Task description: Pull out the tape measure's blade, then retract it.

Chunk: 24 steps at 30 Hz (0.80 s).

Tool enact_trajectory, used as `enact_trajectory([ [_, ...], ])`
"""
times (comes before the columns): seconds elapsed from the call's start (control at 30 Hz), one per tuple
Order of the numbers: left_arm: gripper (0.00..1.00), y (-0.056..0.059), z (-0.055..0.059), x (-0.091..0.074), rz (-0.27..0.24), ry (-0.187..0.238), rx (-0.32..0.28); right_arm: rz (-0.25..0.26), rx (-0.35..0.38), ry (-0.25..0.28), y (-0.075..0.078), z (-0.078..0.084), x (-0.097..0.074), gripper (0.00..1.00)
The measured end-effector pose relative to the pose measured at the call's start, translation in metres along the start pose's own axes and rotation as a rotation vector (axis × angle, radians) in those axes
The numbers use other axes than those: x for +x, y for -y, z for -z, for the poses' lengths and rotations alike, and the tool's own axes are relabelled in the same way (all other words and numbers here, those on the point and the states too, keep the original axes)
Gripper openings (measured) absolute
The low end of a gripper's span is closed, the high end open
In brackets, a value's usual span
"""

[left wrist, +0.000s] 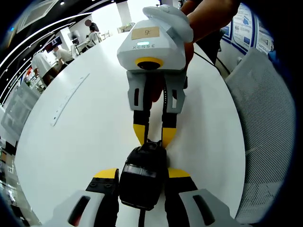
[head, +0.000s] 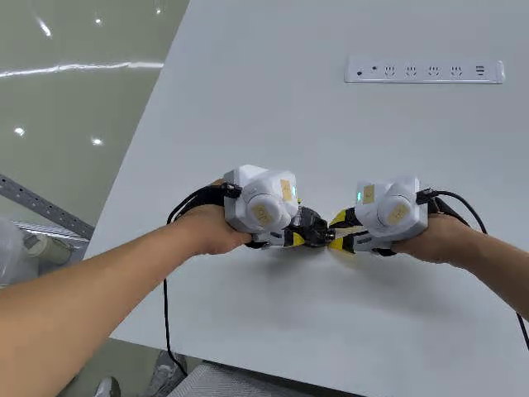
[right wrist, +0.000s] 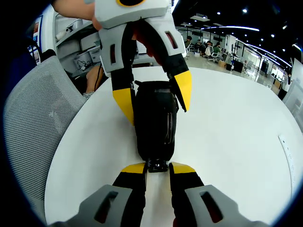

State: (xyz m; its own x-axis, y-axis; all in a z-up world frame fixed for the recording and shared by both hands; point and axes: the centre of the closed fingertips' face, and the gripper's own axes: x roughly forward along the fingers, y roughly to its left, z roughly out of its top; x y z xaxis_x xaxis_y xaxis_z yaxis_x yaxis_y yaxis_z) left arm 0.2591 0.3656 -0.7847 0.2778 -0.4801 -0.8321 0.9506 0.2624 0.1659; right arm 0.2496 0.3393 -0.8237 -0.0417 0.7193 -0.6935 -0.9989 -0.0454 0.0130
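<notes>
The left gripper (left wrist: 142, 172) is clamped across the black, boxy plastic tape measure (right wrist: 154, 118); the right gripper (right wrist: 158, 169) is narrowed onto the blade's end hook (right wrist: 157, 164). We judge the case rigid, light and smooth: grip its flat sides. The blade should be thin and springy: hold only the hook. The measure sits at lower centre of the head view, close over the white tabletop (head: 289, 83).
</notes>
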Motion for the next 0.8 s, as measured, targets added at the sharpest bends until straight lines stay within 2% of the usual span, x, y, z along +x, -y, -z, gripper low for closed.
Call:
enact_trajectory([
  [0.27, 0.32, 0.0020, -0.0002, -0.0011, 0.016, -0.014, 0.042, -0.001, -0.014, -0.003, -0.0008, -0.0002, 0.0003, 0.13],
  [0.8, 0.30, 0.0004, 0.0003, -0.0001, 0.037, -0.019, 0.049, 0.012, -0.045, -0.010, -0.0005, 0.0016, -0.0011, 0.11],
])
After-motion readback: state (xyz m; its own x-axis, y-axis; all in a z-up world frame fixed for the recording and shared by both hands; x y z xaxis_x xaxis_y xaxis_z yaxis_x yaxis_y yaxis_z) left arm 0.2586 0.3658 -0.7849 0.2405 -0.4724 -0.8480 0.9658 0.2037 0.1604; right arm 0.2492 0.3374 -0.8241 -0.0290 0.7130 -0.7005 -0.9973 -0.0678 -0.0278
